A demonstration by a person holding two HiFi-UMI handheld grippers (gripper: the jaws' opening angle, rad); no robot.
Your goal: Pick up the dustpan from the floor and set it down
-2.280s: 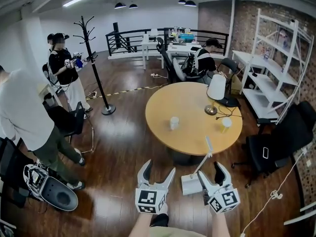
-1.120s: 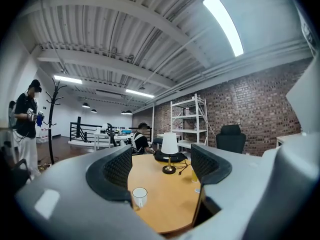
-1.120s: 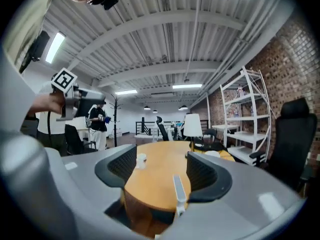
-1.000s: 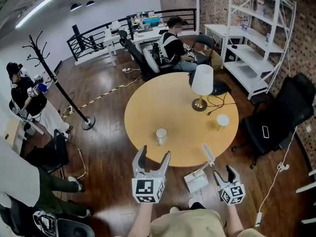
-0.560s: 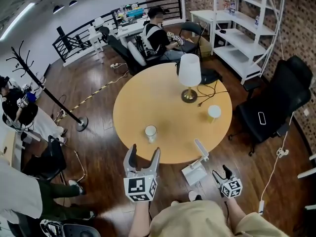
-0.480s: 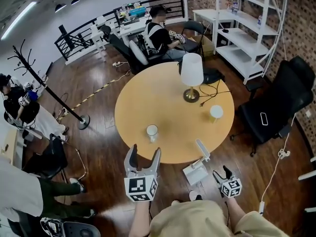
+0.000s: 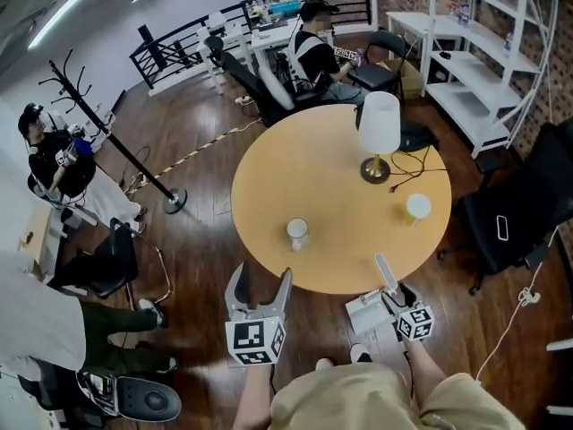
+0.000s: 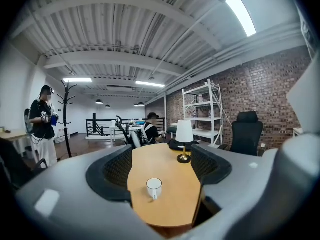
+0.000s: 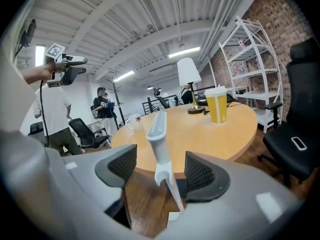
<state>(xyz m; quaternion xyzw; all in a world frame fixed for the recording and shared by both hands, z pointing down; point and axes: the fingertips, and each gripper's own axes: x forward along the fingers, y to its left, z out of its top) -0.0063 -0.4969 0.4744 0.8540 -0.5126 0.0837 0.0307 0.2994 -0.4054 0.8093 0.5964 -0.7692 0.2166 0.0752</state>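
dustpan handle point(image 9: 159, 139) between right tongs point(image 9: 161, 170), pads apart

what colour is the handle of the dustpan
White. The dustpan handle shows best in the right gripper view, close up against the tan table.

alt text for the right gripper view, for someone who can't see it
The right gripper has its jaws open on either side of the white handle of the dustpan, with a gap on each side and no contact. Behind it is a round wooden table holding a yellow cup and a white lamp.
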